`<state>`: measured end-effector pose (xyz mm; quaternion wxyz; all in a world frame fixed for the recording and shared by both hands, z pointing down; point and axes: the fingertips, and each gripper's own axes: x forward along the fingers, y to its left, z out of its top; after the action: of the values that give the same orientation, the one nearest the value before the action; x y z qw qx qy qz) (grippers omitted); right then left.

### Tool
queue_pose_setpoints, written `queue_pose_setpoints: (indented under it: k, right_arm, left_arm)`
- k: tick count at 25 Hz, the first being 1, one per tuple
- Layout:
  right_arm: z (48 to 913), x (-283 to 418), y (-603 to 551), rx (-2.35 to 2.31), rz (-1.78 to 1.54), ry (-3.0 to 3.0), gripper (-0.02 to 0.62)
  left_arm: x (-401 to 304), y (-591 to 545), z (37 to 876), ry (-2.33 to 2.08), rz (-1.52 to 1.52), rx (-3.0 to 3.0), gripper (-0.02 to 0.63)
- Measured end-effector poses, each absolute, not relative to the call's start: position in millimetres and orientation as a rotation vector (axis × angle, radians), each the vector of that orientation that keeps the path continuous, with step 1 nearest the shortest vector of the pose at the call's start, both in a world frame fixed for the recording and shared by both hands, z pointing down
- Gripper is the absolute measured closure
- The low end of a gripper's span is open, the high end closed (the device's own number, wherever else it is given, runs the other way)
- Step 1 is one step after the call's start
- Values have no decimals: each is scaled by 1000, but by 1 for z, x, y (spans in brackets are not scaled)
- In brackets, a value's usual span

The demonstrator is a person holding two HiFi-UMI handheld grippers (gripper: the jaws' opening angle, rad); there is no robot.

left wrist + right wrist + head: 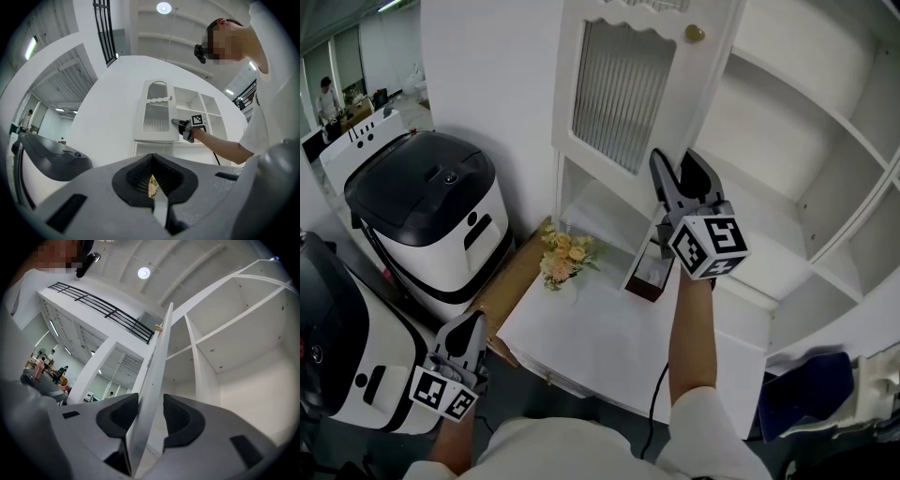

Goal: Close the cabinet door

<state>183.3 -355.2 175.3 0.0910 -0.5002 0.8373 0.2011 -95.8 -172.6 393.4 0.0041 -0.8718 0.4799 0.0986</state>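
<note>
The right claw (pixel 682 175) is straddling the free edge of the cabinet door (pixel 623 94), its jaws parted and not gripping. The door is standing open. The left claw (pixel 467 330) is hanging closed and empty off the bench's (pixel 609 347) front-left corner.

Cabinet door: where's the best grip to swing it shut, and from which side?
I'd take the free vertical edge of the cabinet door, below the brass knob, coming edge-on from the front. The panel is thin, flat and stands open with that edge outward, so the fingers fit one per face. The right gripper straddles it there, unclamped.
</note>
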Motion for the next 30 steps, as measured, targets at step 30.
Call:
queue_pose_setpoints:
  k: [30]
  right_arm:
    - [176, 235, -387, -1695, 557, 2361, 293]
  left_arm:
    - [-80, -179, 395, 1533, 295, -2722, 601]
